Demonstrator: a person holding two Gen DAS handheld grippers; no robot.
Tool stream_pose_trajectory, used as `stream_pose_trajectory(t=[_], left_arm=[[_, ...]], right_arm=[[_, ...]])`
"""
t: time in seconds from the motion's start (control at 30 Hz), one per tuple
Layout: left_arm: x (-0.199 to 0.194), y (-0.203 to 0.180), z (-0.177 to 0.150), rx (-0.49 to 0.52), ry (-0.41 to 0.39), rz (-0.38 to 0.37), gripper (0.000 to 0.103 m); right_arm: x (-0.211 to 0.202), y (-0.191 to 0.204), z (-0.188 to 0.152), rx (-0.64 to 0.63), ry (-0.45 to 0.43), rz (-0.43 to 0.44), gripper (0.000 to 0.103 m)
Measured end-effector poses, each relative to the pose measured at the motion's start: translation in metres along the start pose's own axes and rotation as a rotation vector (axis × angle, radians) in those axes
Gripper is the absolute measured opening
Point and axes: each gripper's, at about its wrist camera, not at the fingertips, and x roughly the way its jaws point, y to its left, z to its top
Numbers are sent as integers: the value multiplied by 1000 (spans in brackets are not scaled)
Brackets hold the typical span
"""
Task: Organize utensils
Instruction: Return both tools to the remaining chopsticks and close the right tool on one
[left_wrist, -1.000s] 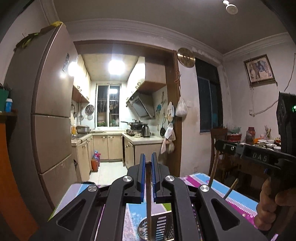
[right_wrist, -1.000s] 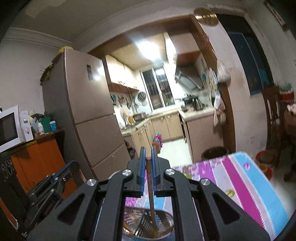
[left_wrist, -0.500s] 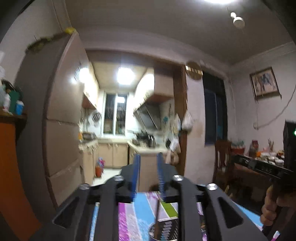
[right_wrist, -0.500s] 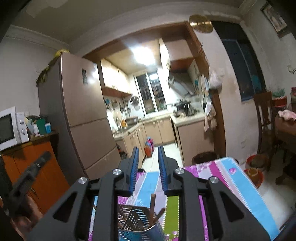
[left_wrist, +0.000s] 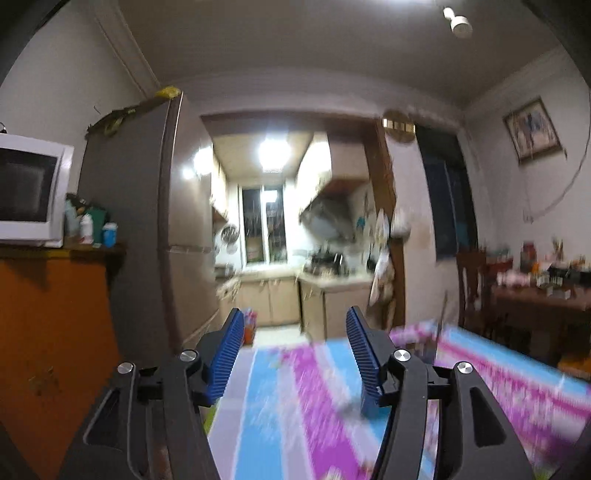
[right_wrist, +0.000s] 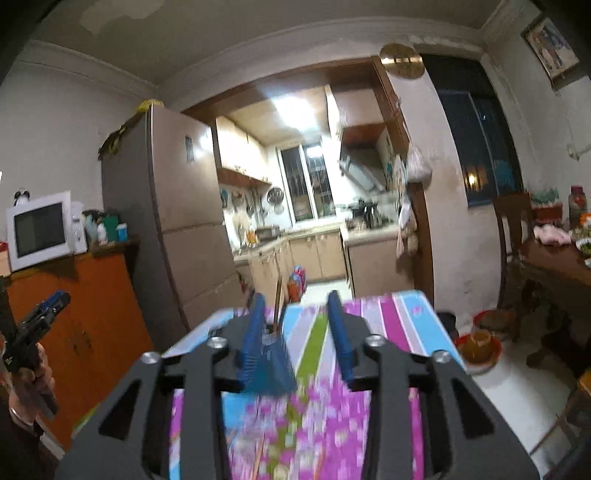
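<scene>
Chopsticks (right_wrist: 277, 306) stand in a utensil holder (right_wrist: 271, 363) on the desk (right_wrist: 406, 317), just ahead of the right gripper (right_wrist: 295, 334) and close against the inner face of its left-hand finger, partly hidden behind that blue pad; the holder's blue slatted side shows between the fingers, blurred. Their long axis runs nearly upright, tips up, leaning slightly. The right gripper's jaws have just been opening and stand apart, pressing on nothing; the sticks are free of them. From the left wrist view, the left gripper (left_wrist: 295, 350) has also just been opening and is released wide, with only the striped cloth of the desk between its pads; a thin upright stick (left_wrist: 441, 314), heavily blurred, shows beyond its right finger near the desk's far edge, and I cannot tell what it stands in. At the left edge of the right wrist view a hand (right_wrist: 27, 376) grips the left gripper's handle, well apart from the holder. Beyond the desk stand a tall refrigerator (right_wrist: 177, 221), a microwave (right_wrist: 38, 229) on an orange cabinet (right_wrist: 85, 317), the lit kitchen through the doorway, and a dark wooden table (right_wrist: 554, 266) crowded with dishes on the right.
</scene>
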Motion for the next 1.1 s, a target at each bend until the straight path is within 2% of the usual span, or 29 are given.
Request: stream_pose_trajectory(t=[0.13, 0.3, 0.47, 0.57, 0.7, 0.97, 1.1], left_arm=[[-42, -3, -49, 77, 107, -25, 58], [-83, -30, -121, 133, 316, -97, 57], [-111, -44, -162, 67, 429, -153, 53], [-121, -51, -176, 14, 477, -187, 47], [-125, -68, -180, 22, 514, -202, 44], [-125, -70, -178, 10, 522, -189, 44], [-125, -71, -178, 17, 523, -177, 44]], right_arm=[[-34, 5, -44, -35, 97, -16, 35], [-51, 17, -107, -46, 260, -50, 35], [-59, 27, -159, -36, 382, -83, 35], [-65, 34, -186, -34, 453, -71, 35], [-78, 51, -212, -84, 507, -43, 35], [-91, 52, -218, -111, 513, -30, 35], [-90, 55, -216, -127, 494, -19, 26]])
